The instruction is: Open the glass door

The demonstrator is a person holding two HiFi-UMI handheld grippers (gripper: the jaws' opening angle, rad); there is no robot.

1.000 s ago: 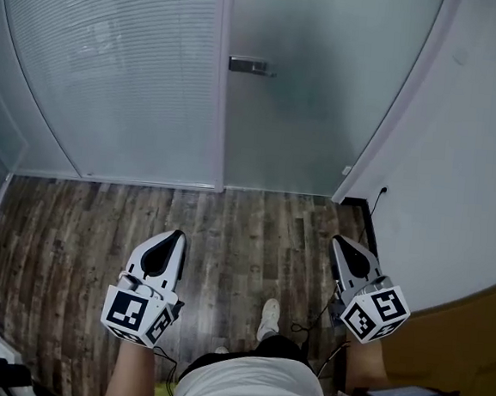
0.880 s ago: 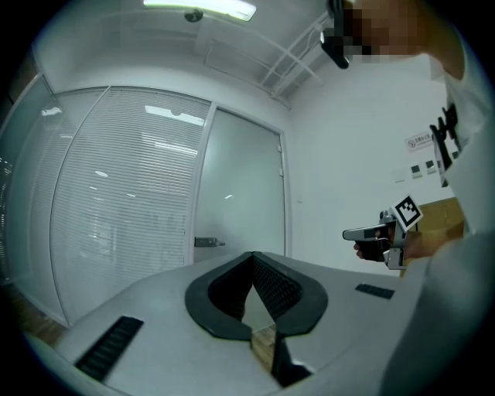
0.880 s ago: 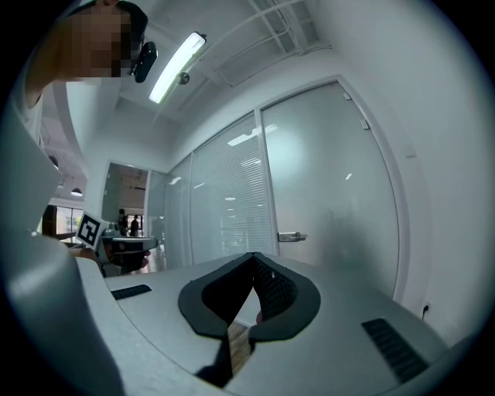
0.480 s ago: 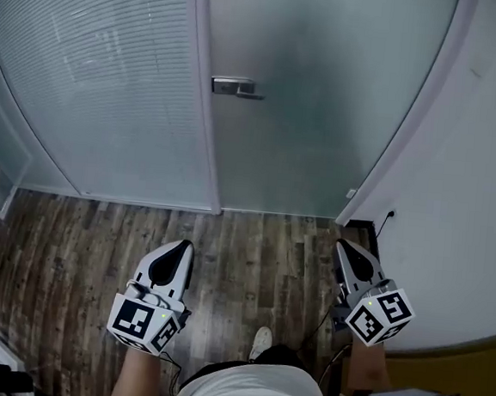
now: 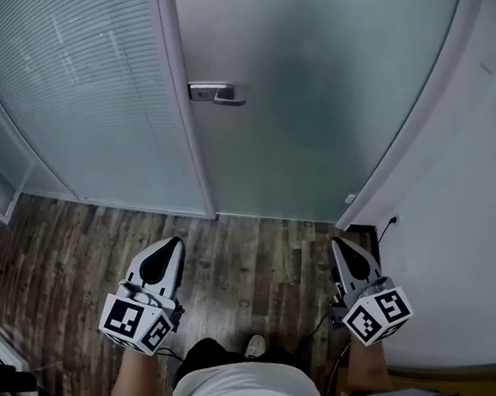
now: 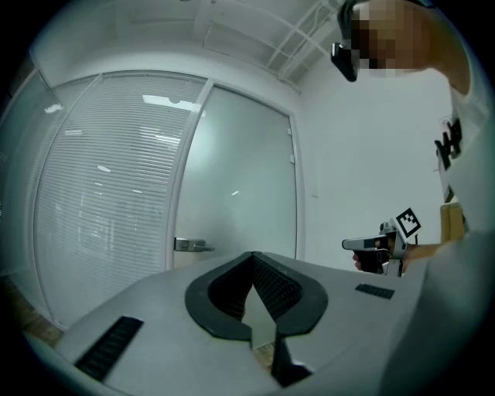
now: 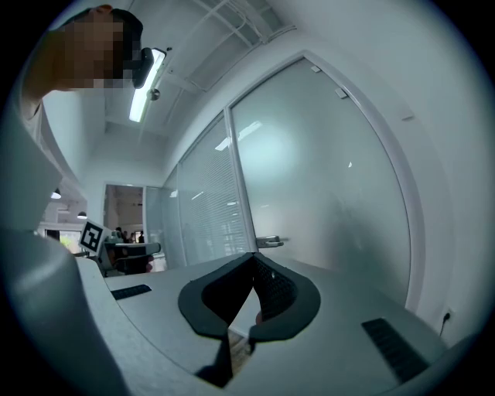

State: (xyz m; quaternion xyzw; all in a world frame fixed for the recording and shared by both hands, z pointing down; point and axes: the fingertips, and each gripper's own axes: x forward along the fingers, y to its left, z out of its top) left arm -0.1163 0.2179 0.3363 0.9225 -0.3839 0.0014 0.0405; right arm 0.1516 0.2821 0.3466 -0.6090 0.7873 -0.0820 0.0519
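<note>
The frosted glass door stands closed ahead, its metal lever handle at the door's left edge. In the left gripper view the handle shows left of the jaws; in the right gripper view the handle shows just above the jaws. My left gripper is held level over the wood floor, its jaws together with nothing between them. My right gripper is likewise shut and empty. Both are well short of the door and apart from the handle. The left gripper and the right gripper point at the door.
A glass panel with blinds stands left of the door. A white wall runs along the right, with a socket and cable near the floor. The person's foot is on the wood floor.
The door and handle have grown larger and the handle has slid left in the head view as the person walked closer. Both grippers stayed shut and level.
</note>
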